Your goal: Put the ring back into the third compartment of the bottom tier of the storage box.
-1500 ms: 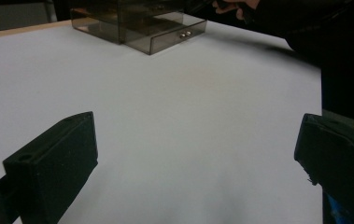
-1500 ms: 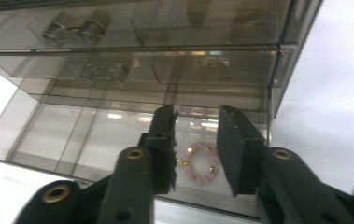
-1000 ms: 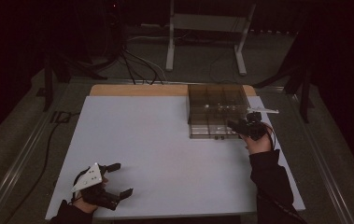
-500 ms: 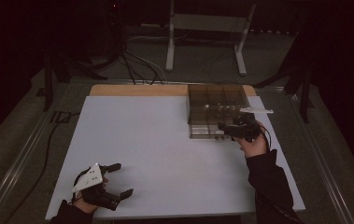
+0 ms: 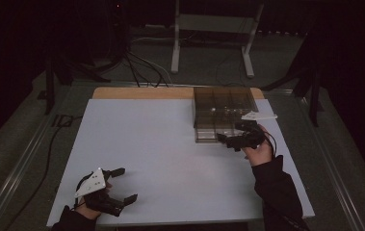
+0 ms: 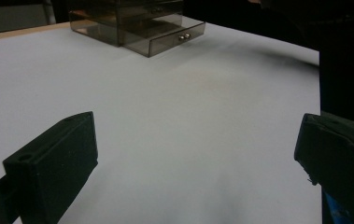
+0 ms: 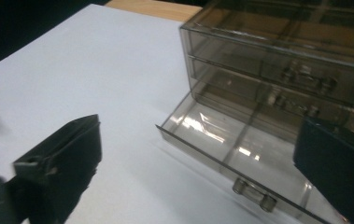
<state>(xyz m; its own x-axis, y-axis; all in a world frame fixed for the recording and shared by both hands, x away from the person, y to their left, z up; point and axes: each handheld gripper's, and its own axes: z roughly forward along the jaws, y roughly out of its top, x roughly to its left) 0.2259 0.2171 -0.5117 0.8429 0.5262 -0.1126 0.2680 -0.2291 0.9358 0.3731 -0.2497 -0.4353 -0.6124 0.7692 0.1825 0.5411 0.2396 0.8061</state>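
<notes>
R gripper (image 5: 229,139) is seen w/ jaws spread wide, just been opening, nothing between them, held just in front of the smoky clear drawer box (image 5: 223,111) at the far right of the white table (image 5: 170,159). Bottom drawer (image 7: 240,156) is pulled partway out toward the person; its long axis runs across the box front, knob (image 7: 254,195) facing the gripper. L gripper (image 5: 120,185) is rested near-left, released, empty.

The person wears dark long sleeves. Each hand holds a black two-jaw tool: the left gripper (image 5: 124,184) carries a pale grey three-cornered plate on top, and so does the right gripper (image 5: 224,138). The jaws are thick, blocky and matte black (one shows a small round hole near its base). A thin black cable loops beside the right hand.
</notes>
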